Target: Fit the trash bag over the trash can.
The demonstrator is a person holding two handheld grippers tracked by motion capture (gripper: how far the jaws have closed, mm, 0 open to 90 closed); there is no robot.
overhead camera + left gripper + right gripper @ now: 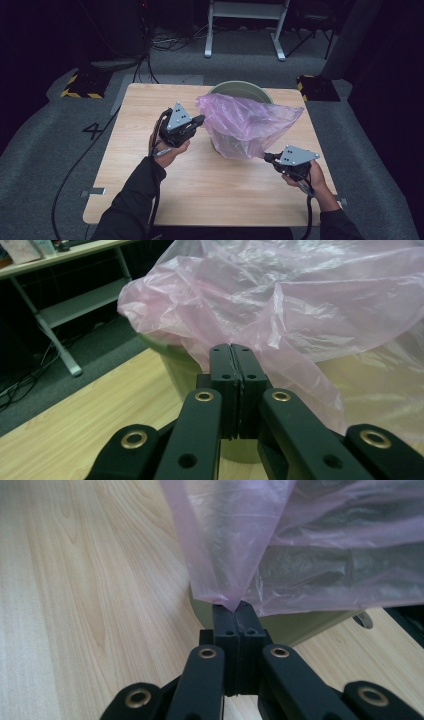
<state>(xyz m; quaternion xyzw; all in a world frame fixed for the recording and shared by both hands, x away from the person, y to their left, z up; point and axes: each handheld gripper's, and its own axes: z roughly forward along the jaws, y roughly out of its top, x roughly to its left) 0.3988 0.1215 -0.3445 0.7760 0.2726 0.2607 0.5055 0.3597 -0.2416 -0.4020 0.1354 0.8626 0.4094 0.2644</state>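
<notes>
Wooden table [210,190], light grain. Grey carpet floor [45,140] marked "4". White metal frame legs [245,30] behind; black cables [165,40]; yellow-black striped blocks [82,85].

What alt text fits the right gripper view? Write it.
The right hand-held gripper pinches a corner of a thin, translucent pink plastic bag, jaws shut. The bag drapes over a round olive-green plastic bin on a light wooden table.

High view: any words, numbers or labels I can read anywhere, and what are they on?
"4": a dark figure marked on the grey floor left of the table, at.
Nothing legible on the pink bag, the green bin or either gripper.
Items on the shelf in the left gripper view are too blurred to read.
</notes>
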